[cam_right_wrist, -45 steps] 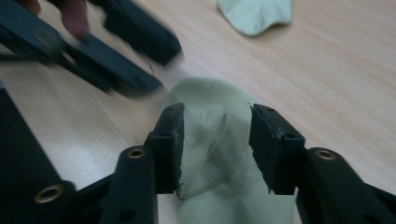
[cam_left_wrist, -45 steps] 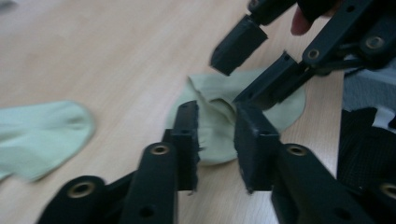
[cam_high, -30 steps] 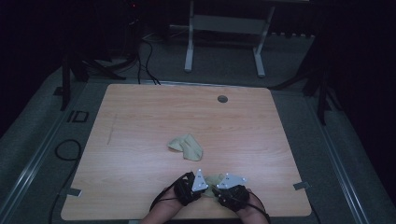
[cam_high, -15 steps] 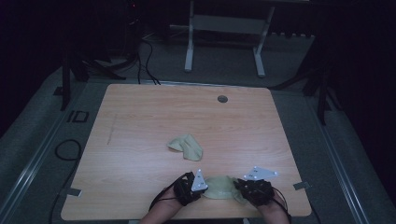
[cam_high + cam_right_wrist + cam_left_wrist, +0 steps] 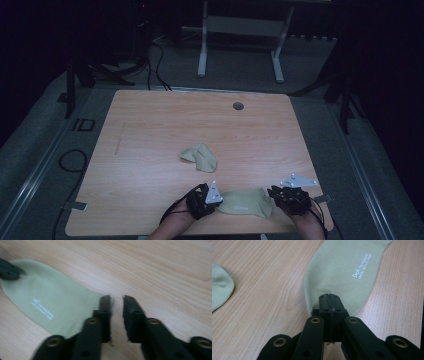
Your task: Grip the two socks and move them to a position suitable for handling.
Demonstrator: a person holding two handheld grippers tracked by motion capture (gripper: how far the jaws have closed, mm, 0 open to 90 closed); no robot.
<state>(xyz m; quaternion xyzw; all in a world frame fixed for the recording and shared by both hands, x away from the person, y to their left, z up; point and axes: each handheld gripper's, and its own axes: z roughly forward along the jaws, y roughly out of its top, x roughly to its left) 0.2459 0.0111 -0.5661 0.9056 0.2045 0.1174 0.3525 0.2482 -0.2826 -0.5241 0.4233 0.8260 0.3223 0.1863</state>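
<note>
A pale green sock (image 5: pixel 246 202) lies flat near the table's front edge, between my two grippers. My left gripper (image 5: pixel 216 200) is shut on the sock's left end; its jaws (image 5: pixel 329 298) pinch the fabric edge, and white lettering shows on the sock (image 5: pixel 347 270). At the sock's right end my right gripper (image 5: pixel 276 196) is open. In the right gripper view the sock (image 5: pixel 52 302) ends beside the left jaw of the right gripper (image 5: pixel 116 300), with bare wood in the gap. A second green sock (image 5: pixel 199 157) lies crumpled at mid-table.
The wooden table (image 5: pixel 150 130) has a round cable hole (image 5: pixel 238 106) near its far edge. The crumpled sock (image 5: pixel 219 287) lies close to the left gripper. A metal frame (image 5: pixel 240 45) and cables stand on the floor beyond the table.
My right gripper has moved right, away from the left one. The sock between them has been drawn out flat along the front edge. The left gripper has stayed put.
</note>
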